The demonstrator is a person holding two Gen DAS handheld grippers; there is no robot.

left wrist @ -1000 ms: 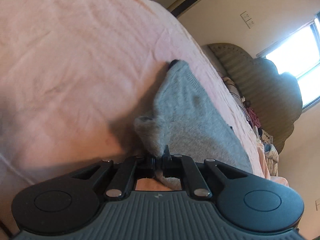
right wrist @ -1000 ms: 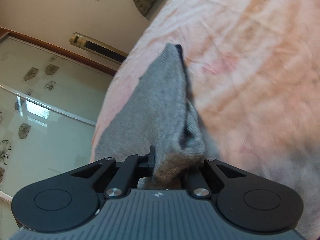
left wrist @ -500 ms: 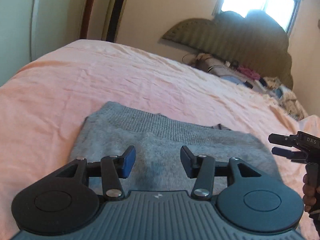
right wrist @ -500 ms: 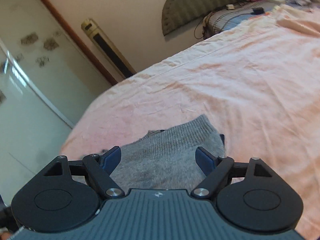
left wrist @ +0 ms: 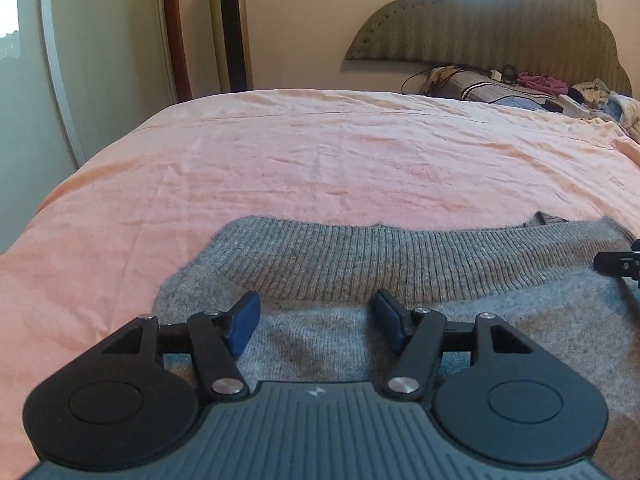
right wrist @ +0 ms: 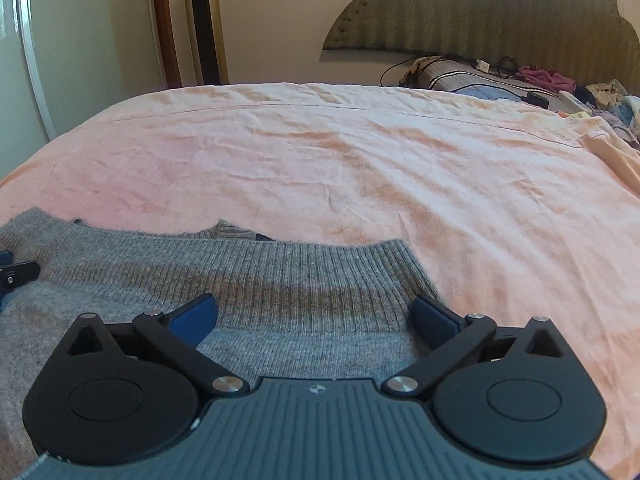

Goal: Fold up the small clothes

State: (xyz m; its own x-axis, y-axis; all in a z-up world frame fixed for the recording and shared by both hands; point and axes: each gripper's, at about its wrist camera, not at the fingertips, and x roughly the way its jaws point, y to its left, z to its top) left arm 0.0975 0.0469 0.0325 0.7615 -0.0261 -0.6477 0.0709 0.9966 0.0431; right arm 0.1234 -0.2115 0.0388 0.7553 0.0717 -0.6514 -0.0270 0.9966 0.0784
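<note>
A grey knit (left wrist: 420, 280) is seen lying flat on a pink bed (left wrist: 320, 160), directly under and just ahead of both tongs. Its ribbed band (left wrist: 400, 256) forms the far edge and runs left to right across both views, so the long axis of the cloth lies crosswise to the direction in which the tongs point. The left tongs (left wrist: 316, 320) are held apart over the left part of the knit, near its left corner, with nothing between the blue pads (left wrist: 242, 322). The right tongs (right wrist: 314, 322) are spread wider still and are also empty, placed over the right part with the right corner of the band just beside the right pad. Each corner is thus nearer to the tongs on its own side, and the tip of the other tongs is visible at the edge of each view, so the two are judged to be close together above the same cloth. A further fold, if one is needed, would probably be made across the long axis, from one side. Compared with one second ago, the knit is no longer pinched and lifted in closed tongs; it has been released and laid down, and both tongs have been opened and levelled toward the headboard (left wrist: 500, 28).
</note>
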